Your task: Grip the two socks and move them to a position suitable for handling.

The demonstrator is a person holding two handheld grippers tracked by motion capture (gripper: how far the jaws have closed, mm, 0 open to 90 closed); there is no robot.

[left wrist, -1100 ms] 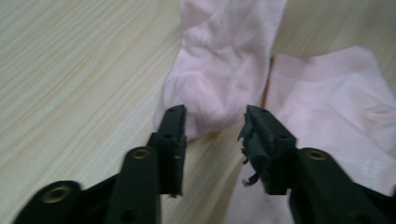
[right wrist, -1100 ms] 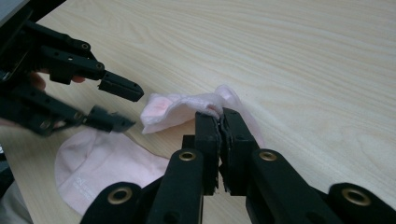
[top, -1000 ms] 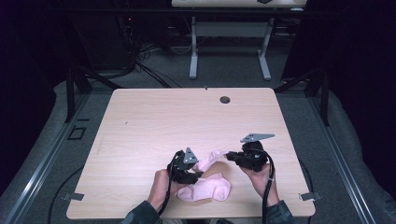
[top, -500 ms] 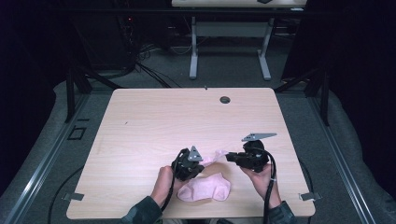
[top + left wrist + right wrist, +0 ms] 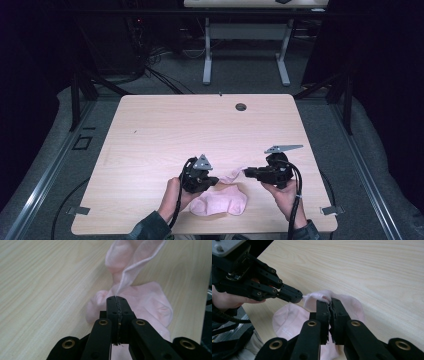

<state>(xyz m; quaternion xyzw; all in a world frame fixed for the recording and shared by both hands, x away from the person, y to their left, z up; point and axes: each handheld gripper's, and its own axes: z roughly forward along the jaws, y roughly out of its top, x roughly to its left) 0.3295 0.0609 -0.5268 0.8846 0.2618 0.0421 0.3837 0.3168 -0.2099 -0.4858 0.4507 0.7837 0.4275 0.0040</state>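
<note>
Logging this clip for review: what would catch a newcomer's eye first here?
A pink sock lies at the near edge of the wooden table. Both the left gripper and the right gripper are shut on its cloth, pinching it from either side.

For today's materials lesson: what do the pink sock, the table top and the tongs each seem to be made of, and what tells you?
Pink sock: soft knitted fabric, matt; it folds, and a fine weave shows.
Table top: pale wood or wood-look laminate, smooth; grain lines run along it.
Left tongs and right tongs: rigid black arms, probably plastic or coated metal, semi-matt, with brass-coloured rivets.
</note>
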